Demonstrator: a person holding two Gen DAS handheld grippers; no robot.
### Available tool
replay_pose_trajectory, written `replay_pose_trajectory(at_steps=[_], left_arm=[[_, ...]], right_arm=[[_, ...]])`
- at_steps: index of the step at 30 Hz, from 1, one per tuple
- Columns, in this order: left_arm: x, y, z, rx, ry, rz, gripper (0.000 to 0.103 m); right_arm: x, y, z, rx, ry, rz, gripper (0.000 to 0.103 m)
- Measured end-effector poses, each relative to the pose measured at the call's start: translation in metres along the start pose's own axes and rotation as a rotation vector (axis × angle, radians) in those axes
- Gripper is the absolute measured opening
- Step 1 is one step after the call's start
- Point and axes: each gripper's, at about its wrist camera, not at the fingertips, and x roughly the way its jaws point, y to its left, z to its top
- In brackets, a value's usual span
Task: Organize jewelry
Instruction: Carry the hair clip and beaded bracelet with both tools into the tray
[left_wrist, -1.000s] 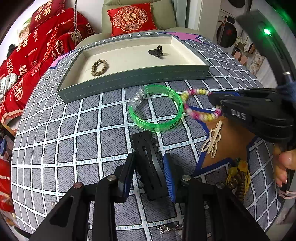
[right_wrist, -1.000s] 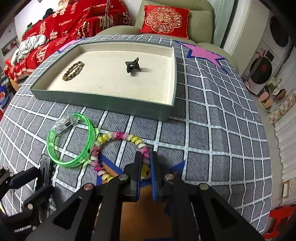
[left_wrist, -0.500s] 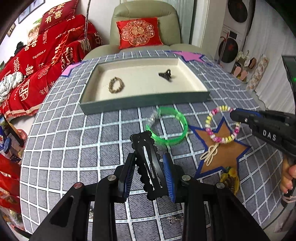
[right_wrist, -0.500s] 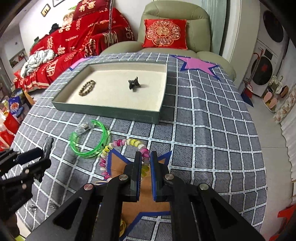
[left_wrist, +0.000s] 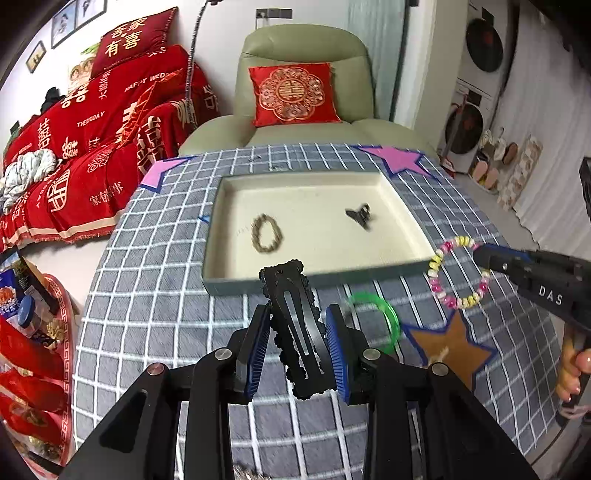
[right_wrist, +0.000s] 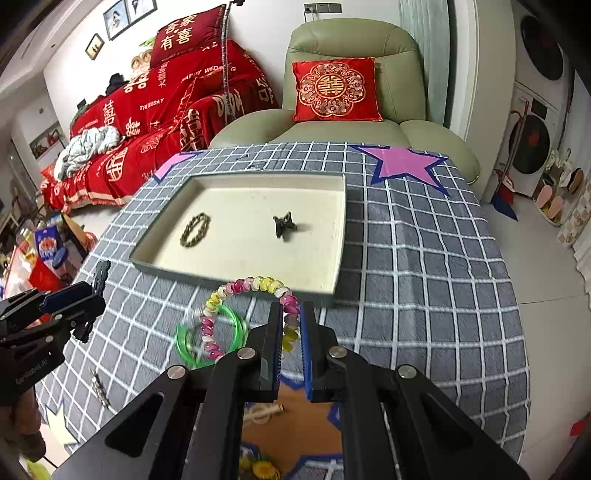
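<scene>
Black hair clip (left_wrist: 295, 325) sits clamped between the blue pads (left_wrist: 255, 350) of the left gripper (left_wrist: 297, 349), held above the checked cloth (left_wrist: 155, 295), its far end over the tray's near wall in the left view. In the right view the same clip (right_wrist: 96, 284) sticks out of the left gripper (right_wrist: 79, 301) at the left edge.

Right gripper (right_wrist: 290, 347) is closed on the bead bracelet (right_wrist: 236, 291), pink/yellow/white beads; the loop hangs out ahead of the fingers, off the cloth. Left view shows that bracelet (left_wrist: 458, 273) dangling from the right gripper (left_wrist: 480, 254) just beside the tray's right near corner; a hand (left_wrist: 572, 373) grips the handle.

Tray (left_wrist: 229, 288), green outside w/ cream lining, lies mid-table. Inside: a brown chain bracelet (left_wrist: 266, 233) left of centre and a small black claw clip (left_wrist: 359, 216) to the right, well apart.

Green bangle (left_wrist: 380, 317) lies on the cloth near the tray's front, blurred in both views. Next to it an orange star patch (left_wrist: 454, 347) w/ a pale item on it, too blurred to name.
</scene>
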Motion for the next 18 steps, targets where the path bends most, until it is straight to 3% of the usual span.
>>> replay_pose_trajectory(at_steps=[18], left_arm=[[0.087, 0.019, 0.058, 0.007, 0.032, 0.057, 0.040]], right_arm=[[0.089, -0.001, 0.058, 0.063, 0.047, -0.009, 0.010]])
